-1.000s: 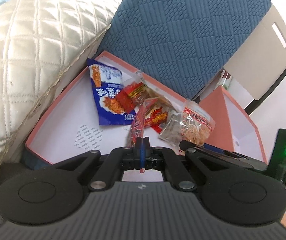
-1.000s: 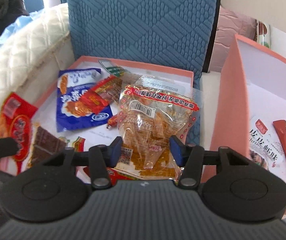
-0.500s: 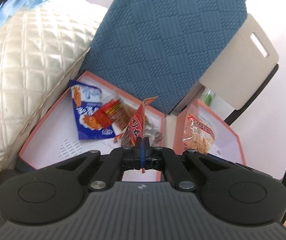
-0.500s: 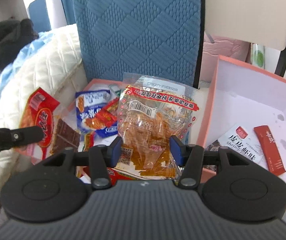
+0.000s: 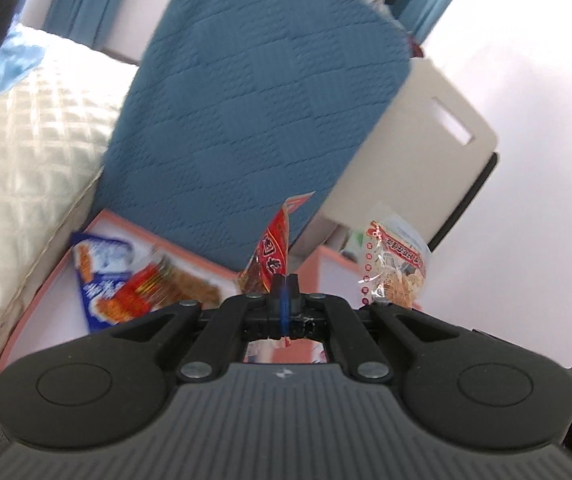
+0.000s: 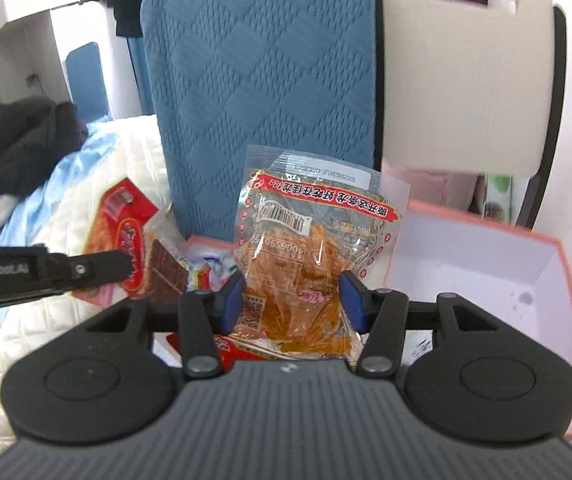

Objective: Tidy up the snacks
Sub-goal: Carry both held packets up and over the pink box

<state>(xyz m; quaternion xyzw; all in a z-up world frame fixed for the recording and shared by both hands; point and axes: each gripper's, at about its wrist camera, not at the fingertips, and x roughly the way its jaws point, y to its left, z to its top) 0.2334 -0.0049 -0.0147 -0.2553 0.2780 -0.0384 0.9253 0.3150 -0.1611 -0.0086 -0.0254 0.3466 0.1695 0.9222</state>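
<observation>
My left gripper [image 5: 284,294] is shut on a red snack packet [image 5: 272,256], held edge-on and lifted above the pink tray [image 5: 62,280]; the same packet shows flat in the right wrist view [image 6: 126,240]. My right gripper [image 6: 292,300] is shut on a clear bag of orange snacks [image 6: 310,248], held upright in the air; the bag also shows in the left wrist view [image 5: 394,268]. A blue snack bag [image 5: 100,276] and a red-striped packet [image 5: 146,292] lie in the tray.
A blue quilted cushion [image 6: 262,80] stands behind the tray, with a beige chair back [image 6: 462,80] to its right. A cream quilted pillow [image 5: 14,184] lies left. A second pink box [image 6: 486,272] with a white inside sits right.
Both grippers have risen and tilted upward with their packets. The tray and box now sit lower and smaller in view, and more of the cushion and chair back shows.
</observation>
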